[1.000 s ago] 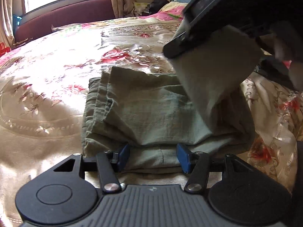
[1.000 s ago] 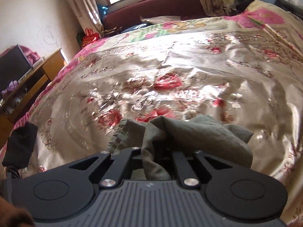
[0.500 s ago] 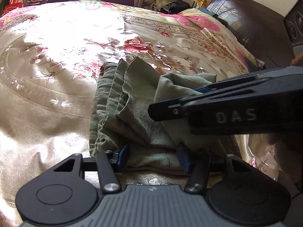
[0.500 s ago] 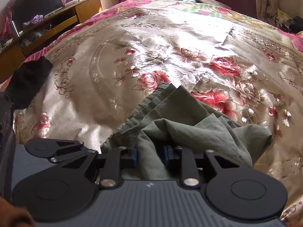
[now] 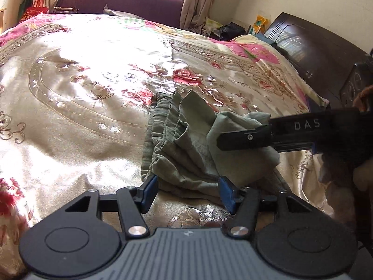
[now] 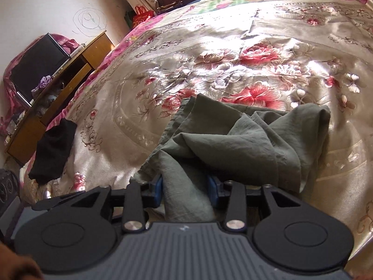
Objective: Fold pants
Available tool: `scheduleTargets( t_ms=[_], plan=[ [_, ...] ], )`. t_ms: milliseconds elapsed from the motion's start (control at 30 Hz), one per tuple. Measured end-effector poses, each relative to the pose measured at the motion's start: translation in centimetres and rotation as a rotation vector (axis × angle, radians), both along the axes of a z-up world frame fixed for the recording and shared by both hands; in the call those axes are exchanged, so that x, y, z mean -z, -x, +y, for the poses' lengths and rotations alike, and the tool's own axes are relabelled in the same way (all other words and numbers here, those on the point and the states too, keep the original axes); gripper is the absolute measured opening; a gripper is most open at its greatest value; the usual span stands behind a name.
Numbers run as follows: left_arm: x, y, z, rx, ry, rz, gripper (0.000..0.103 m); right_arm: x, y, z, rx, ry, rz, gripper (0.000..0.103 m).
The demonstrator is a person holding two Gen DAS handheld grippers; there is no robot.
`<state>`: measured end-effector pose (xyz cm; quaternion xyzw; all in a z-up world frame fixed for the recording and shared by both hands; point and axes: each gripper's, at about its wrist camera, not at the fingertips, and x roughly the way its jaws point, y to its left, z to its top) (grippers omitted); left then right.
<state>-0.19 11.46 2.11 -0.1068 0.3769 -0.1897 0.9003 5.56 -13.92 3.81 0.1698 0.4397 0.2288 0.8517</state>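
Green pants (image 6: pixel 244 140), right gripper (image 6: pixel 185 190) opening

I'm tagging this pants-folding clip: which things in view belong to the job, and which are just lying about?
Job: green pants; left gripper, open; right gripper, jaws opening around a fold.

Lying about: black cloth; red bag; wooden desk; dark headboard.

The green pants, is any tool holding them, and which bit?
Not firmly. The right tool is opening, with a loose fold of the green pants between its pads. The left tool is open, its pads just touching the pile's near edge.
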Motion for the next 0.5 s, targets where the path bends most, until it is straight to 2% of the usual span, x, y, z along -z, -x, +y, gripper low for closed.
scheduleTargets(
  t_ms=[100,167,267,400,500],
  plan=[
    [-0.8,1.1,-0.7,0.019,-0.015,-0.057,0.070,-0.6,-0.3,0.2,-0.008,-0.118,-0.003,0.041],
    [-1.5,1.6,-1.5,0.038,-0.030,-0.096,0.070,-0.8,-0.5,-0.1,0.012,-0.127,-0.013,0.042],
    [-1.8,2.0,-2.7,0.063,-0.074,-0.133,0.073,-1.0,0.2,-1.4,0.053,-0.091,-0.024,0.043],
    [-1.1,1.3,-4.2,0.068,-0.185,-0.144,0.073,-0.9,2.5,-4.1,0.120,-0.008,-0.042,0.043],
    [-0.8,0.7,-4.2,0.068,-0.199,-0.131,0.073,-0.3,3.4,-4.9,0.115,0.090,-0.051,0.044]
  ],
)
